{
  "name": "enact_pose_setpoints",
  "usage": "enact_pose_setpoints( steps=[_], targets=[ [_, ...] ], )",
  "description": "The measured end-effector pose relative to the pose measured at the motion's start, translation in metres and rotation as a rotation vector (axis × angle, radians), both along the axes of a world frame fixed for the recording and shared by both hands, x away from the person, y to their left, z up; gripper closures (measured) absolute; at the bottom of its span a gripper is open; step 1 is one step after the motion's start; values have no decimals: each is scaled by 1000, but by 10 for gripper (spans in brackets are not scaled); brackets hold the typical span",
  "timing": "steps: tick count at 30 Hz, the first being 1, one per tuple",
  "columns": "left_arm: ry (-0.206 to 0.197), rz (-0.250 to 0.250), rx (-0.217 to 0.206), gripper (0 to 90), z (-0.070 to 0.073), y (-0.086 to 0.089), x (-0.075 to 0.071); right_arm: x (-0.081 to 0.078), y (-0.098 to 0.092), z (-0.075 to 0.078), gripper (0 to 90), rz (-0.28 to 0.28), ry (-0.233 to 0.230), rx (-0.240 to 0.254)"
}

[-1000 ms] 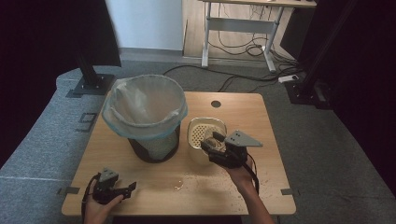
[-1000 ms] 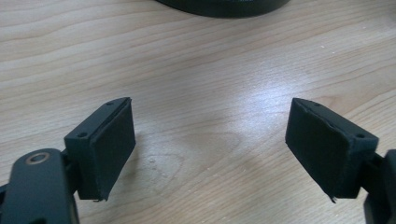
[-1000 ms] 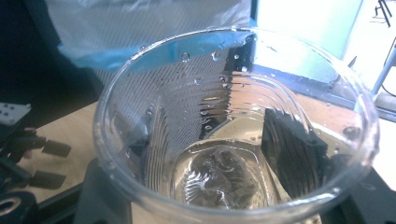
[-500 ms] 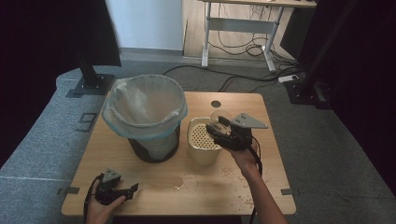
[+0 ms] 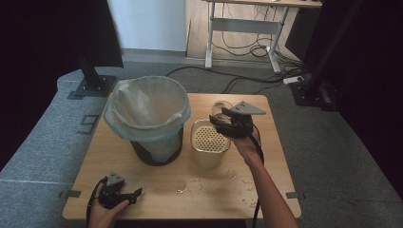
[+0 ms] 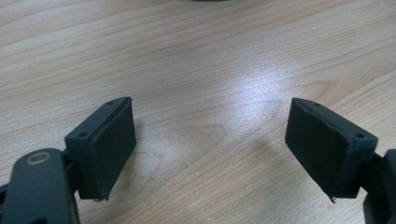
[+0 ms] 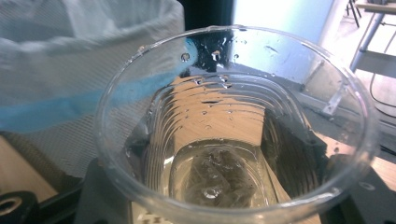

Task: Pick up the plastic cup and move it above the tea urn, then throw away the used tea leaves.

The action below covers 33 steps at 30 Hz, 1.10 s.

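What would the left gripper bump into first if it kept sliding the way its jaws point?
Probably nothing soon: the left gripper, jaws open and empty, points across bare table. Further along, the strainer container may lie roughly in line, though depth is unclear.

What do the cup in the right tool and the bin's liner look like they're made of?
The cup looks like clear, glossy thin plastic: see-through, ribbed walls, droplets clinging, liquid at the bottom. The liner looks like thin translucent plastic film, pale with a blue edge, wrinkled and folded over the bin's rim.
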<state>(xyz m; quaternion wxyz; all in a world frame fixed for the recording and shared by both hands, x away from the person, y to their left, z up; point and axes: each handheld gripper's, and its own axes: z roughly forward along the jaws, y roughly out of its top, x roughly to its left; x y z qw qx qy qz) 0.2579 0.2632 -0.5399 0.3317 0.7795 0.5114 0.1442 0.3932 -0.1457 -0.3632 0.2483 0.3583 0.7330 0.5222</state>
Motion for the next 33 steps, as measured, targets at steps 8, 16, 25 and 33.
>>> enact_pose_setpoints(
  steps=[8,16,25,33],
  targets=[
    [-2,1,1,159,0,0,0,12,0,-4,411,-25,19,-34],
    [-2,-2,4,159,0,-1,-1,13,0,3,408,-24,-1,-79],
    [-6,-6,4,160,-1,-1,0,17,0,14,408,-49,-37,-212],
    [-7,-7,5,164,-1,0,0,16,9,27,410,-22,-129,-446]
  ],
)
